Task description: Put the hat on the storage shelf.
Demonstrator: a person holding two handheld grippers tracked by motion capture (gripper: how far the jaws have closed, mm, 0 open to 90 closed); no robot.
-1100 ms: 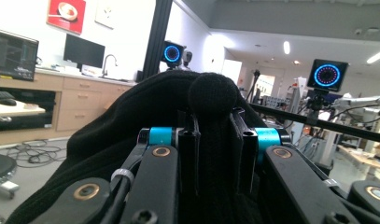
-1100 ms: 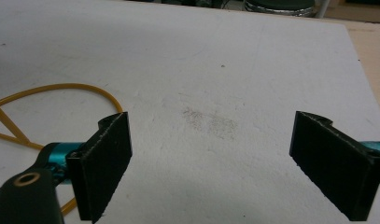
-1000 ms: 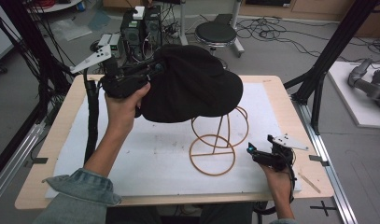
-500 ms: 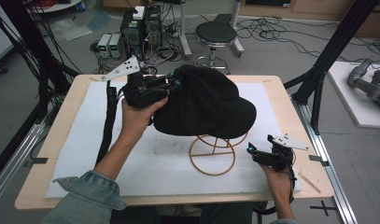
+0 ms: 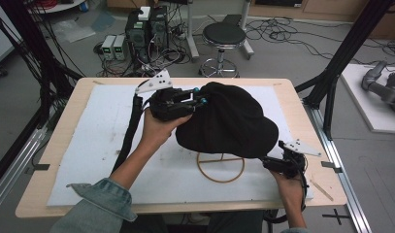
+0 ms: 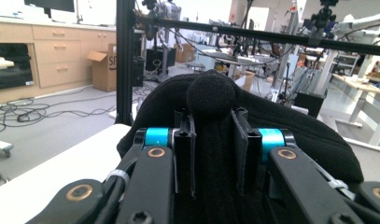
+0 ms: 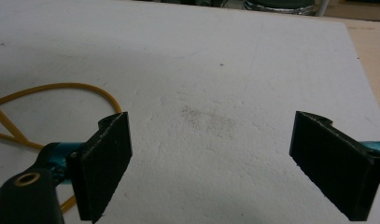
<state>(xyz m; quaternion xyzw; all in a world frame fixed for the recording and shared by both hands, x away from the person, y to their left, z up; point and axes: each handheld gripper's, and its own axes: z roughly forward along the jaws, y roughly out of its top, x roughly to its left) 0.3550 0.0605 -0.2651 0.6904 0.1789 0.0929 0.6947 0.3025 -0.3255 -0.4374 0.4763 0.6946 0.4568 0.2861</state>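
Note:
A black knit hat (image 5: 229, 121) hangs over a gold wire stand, whose round base ring (image 5: 221, 167) lies on the white foam board (image 5: 93, 141). My left gripper (image 5: 197, 99) is shut on a fold of the hat at its left rear side. In the left gripper view the jaws pinch the black fabric (image 6: 211, 93), and the left gripper (image 6: 212, 121) sits tight against it. My right gripper (image 5: 271, 164) rests on the board just right of the ring, below the hat's brim. It stands wide open (image 7: 211, 158) with nothing between its fingers, and the wire ring (image 7: 61, 87) curves at its left.
The foam board lies on a wooden table (image 5: 302, 111). Black frame posts (image 5: 340, 58) rise at the table's right and left. A stool (image 5: 224, 36) and electronic boxes (image 5: 146, 29) stand on the floor beyond the far edge. Bare board lies left of the hat.
The left gripper has carried the hat rightward and lower, so it now covers the upper part of the wire stand. The right gripper has stayed in place, open.

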